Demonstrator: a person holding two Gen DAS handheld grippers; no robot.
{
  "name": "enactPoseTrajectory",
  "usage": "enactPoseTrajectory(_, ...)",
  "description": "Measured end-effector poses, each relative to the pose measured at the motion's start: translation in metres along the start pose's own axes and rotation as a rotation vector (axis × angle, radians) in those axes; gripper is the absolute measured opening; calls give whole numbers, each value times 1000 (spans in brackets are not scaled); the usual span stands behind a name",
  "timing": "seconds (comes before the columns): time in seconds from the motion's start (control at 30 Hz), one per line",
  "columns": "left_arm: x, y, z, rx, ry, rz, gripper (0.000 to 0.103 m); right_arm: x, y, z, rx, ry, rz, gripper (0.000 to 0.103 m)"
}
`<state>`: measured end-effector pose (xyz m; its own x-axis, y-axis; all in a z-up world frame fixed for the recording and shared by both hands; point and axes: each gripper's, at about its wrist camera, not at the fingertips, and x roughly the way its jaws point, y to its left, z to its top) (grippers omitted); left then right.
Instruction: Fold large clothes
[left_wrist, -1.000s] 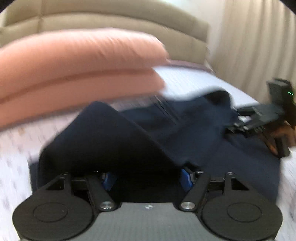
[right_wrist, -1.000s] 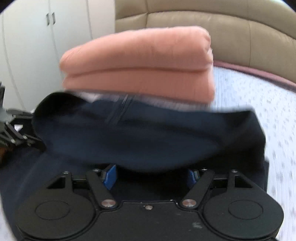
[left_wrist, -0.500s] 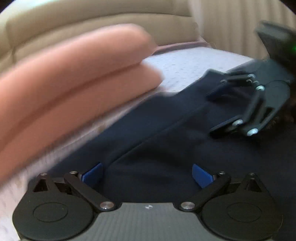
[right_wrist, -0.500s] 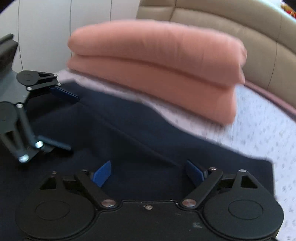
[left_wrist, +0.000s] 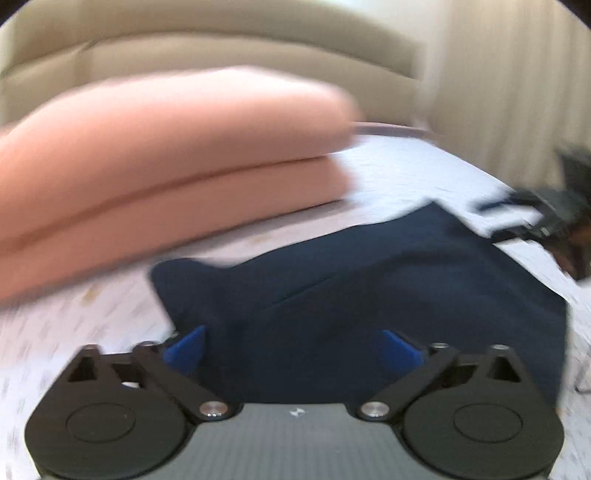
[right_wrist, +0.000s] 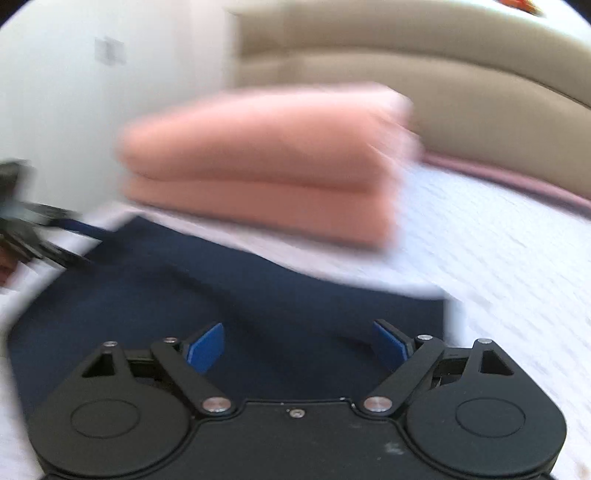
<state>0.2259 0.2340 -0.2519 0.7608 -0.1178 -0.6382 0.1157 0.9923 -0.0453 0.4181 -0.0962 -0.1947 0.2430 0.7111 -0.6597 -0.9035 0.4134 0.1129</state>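
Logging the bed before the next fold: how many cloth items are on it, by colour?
Navy: 1, the garment lying flat.
Pink: 1, the folded blanket behind it; whether it is one piece or two stacked is unclear.
Total: 2

Bright, soft daylight, heavy motion blur
Both fisheye views smear the pink folded blanket and bend at dark corners

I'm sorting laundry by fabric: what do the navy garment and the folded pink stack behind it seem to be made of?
Both views are blurred, so this is tentative. The navy garment looks like a matte, smooth knit or cotton: no shine, and it lies limp and flat. The pink stack looks like thick, soft fabric, perhaps fleece or terry: its folds are plump and rounded.
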Motion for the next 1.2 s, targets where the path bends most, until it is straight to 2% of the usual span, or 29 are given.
enactPoseTrajectory(0.07, 11, -41, 13, 113, 63, -92, 103, 12, 30, 9, -94, 50, 73, 103)
enactPoseTrajectory(0.13, 28, -71, 14, 183, 132, -199, 103, 36, 56, 1, -225, 159, 68, 103)
enactPoseTrajectory(0.17, 40, -83, 8, 222, 167, -225, 103, 49, 62, -9, -272, 222, 41, 103)
enactPoseTrajectory(0.2, 52, -91, -2, 257, 209, -213, 103, 63, 58, -18, -294, 286, 17, 103)
enactPoseTrajectory(0.23, 58, -88, -17, 271, 232, -196, 103, 66, 46, -31, -252, 298, 19, 103)
enactPoseTrajectory(0.27, 48, -76, -33, 230, 145, -218, 103, 60, 27, -41, -154, 262, 52, 103)
enactPoseTrajectory(0.3, 40, -65, -42, 191, 110, -218, 103, 50, 10, -50, -98, 233, 77, 103)
enactPoseTrajectory(0.33, 26, -53, -54, 165, 95, -203, 103, 38, -1, -58, -101, 209, 78, 103)
enactPoseTrajectory(0.4, 3, -36, -72, 117, 92, -180, 103, 18, -17, -73, -149, 200, -24, 103)
enactPoseTrajectory(0.43, -7, -30, -78, 114, 95, -158, 103, 8, -30, -81, -127, 215, -59, 103)
enactPoseTrajectory(0.47, -19, -27, -83, 122, 89, -134, 103, -2, -48, -86, -32, 221, -45, 103)
enactPoseTrajectory(0.5, -25, -25, -81, 108, 91, -118, 103, -7, -60, -87, 31, 241, -49, 103)
enactPoseTrajectory(0.57, -37, -25, -65, 58, 128, -97, 102, -18, -61, -76, 6, 275, -104, 102)
enactPoseTrajectory(0.63, -43, -36, -45, 25, 104, -127, 101, -31, -51, -62, -52, 216, -112, 101)
enactPoseTrajectory(0.67, -50, -45, -33, 16, 54, -179, 103, -39, -42, -50, -45, 161, -43, 102)
enactPoseTrajectory(0.73, -57, -60, -14, 43, 10, -259, 103, -42, -19, -34, -30, 102, 142, 102)
enactPoseTrajectory(0.77, -53, -75, -7, 100, 20, -283, 103, -37, -3, -30, -74, 107, 204, 102)
enactPoseTrajectory(0.83, -32, -102, -5, 237, 99, -281, 103, -20, 32, -34, -242, 168, 231, 102)
enactPoseTrajectory(0.9, -4, -116, -29, 326, 253, -277, 103, 3, 54, -52, -389, 260, 215, 103)
enactPoseTrajectory(0.93, 2, -116, -47, 365, 257, -253, 103, 15, 55, -64, -409, 298, 201, 103)
enactPoseTrajectory(0.97, -7, -114, -61, 408, 169, -244, 103, 18, 45, -74, -365, 279, 218, 103)
enactPoseTrajectory(1.0, -14, -110, -72, 407, 127, -235, 103, 18, 34, -78, -314, 256, 235, 103)
enactPoseTrajectory(1.07, -28, -104, -82, 357, 101, -209, 103, 13, 28, -85, -327, 230, 222, 103)
enactPoseTrajectory(1.13, -44, -102, -93, 364, 78, -176, 103, 5, 25, -92, -336, 222, 210, 103)
enactPoseTrajectory(1.2, -48, -88, -95, 342, 75, -181, 103, 2, 9, -94, -305, 229, 210, 103)
